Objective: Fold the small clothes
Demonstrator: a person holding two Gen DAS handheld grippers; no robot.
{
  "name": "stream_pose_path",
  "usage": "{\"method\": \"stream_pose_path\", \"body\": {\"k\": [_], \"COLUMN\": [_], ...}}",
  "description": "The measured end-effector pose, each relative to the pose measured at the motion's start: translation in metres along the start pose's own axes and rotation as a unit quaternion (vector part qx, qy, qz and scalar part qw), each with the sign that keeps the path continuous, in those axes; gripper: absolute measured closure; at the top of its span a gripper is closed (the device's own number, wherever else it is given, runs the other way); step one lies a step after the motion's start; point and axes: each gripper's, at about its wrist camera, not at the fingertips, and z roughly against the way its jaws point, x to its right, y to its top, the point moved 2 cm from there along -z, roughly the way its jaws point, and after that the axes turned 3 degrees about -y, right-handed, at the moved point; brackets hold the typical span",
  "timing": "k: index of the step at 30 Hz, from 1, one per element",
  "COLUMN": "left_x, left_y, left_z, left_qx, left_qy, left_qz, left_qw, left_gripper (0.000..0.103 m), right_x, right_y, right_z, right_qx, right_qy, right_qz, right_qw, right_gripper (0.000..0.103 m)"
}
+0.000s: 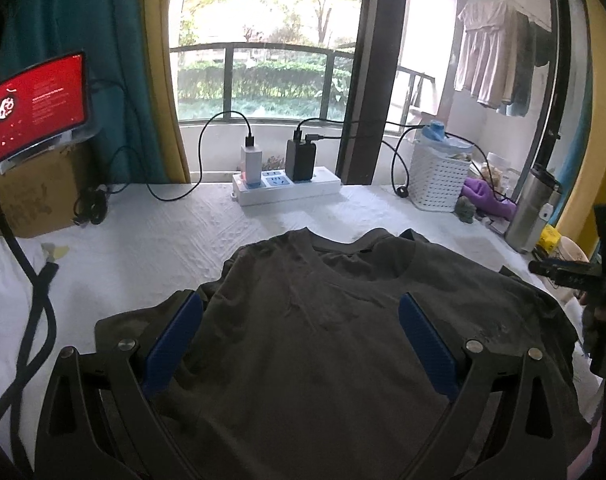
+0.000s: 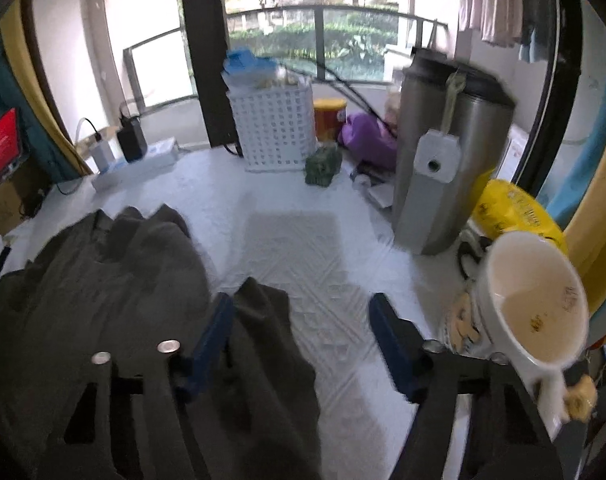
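A dark grey T-shirt (image 1: 323,340) lies spread on the white padded table (image 1: 163,240), its collar (image 1: 363,268) towards the window. My left gripper (image 1: 301,304) hovers over the shirt's chest, open, its blue pads (image 1: 183,332) wide apart with flat cloth below them. In the right wrist view the shirt (image 2: 103,280) fills the lower left. One sleeve (image 2: 263,340) runs up between the fingers of my right gripper (image 2: 301,308), lying against the left blue pad (image 2: 215,332). The right pad stands clear over bare table, so that gripper is open.
A power strip (image 1: 287,188) with chargers sits at the far edge. To the right stand a white basket (image 1: 439,180), a steel flask (image 2: 451,152), a yellow bag (image 2: 515,208) and a white mug (image 2: 535,300). A red-screened tablet (image 1: 39,108) and a black cable (image 1: 35,320) are at the left.
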Motion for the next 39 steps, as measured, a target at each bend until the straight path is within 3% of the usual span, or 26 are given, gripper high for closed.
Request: {"method": "stream_pose_path", "body": {"k": [2, 6, 7, 8, 9, 11, 14, 23, 27, 33, 39], "left_x": [-0.002, -0.011, -0.012, -0.014, -0.015, -0.015, -0.015, -0.023, -0.025, -0.025, -0.031], "left_y": [0.002, 0.004, 0.004, 0.004, 0.004, 0.003, 0.002, 0.006, 0.009, 0.009, 0.007], "left_z": [-0.005, -0.014, -0.016, -0.018, -0.02, -0.021, -0.022, -0.02, -0.017, -0.011, -0.003], "left_qx": [-0.004, -0.013, -0.015, -0.017, -0.019, -0.022, -0.024, -0.015, -0.009, -0.002, 0.002], "left_qy": [0.002, 0.009, 0.009, 0.009, 0.007, 0.004, -0.003, -0.008, -0.01, -0.017, -0.019], "left_qz": [0.0, 0.006, 0.008, 0.01, 0.012, 0.011, 0.008, 0.011, 0.012, 0.008, 0.01], "left_qw": [1.0, 0.9999, 0.9998, 0.9998, 0.9997, 0.9997, 0.9997, 0.9998, 0.9998, 0.9998, 0.9998], "left_gripper": [0.005, 0.005, 0.005, 0.005, 0.005, 0.005, 0.005, 0.005, 0.005, 0.005, 0.005], "right_x": [-0.001, -0.01, -0.012, -0.013, -0.014, -0.015, -0.016, 0.028, 0.041, 0.042, 0.011], "right_y": [-0.001, -0.01, -0.013, -0.015, -0.017, -0.018, -0.02, 0.003, 0.01, 0.009, 0.011], "right_z": [-0.014, -0.022, -0.027, -0.029, -0.031, -0.029, -0.025, 0.03, 0.053, 0.07, 0.093], "right_qx": [-0.025, -0.049, -0.058, -0.062, -0.061, -0.061, -0.056, 0.02, 0.042, 0.056, 0.086], "right_qy": [0.013, 0.036, 0.04, 0.042, 0.038, 0.042, 0.035, -0.082, -0.113, -0.123, -0.123], "right_qz": [0.0, 0.016, 0.019, 0.019, 0.018, 0.017, 0.017, -0.015, -0.023, -0.032, -0.012], "right_qw": [1.0, 0.998, 0.997, 0.997, 0.997, 0.997, 0.998, 0.996, 0.992, 0.99, 0.989], "right_gripper": [0.045, 0.045, 0.05, 0.064, 0.067, 0.092, 0.099, 0.099, 0.099, 0.099, 0.099]}}
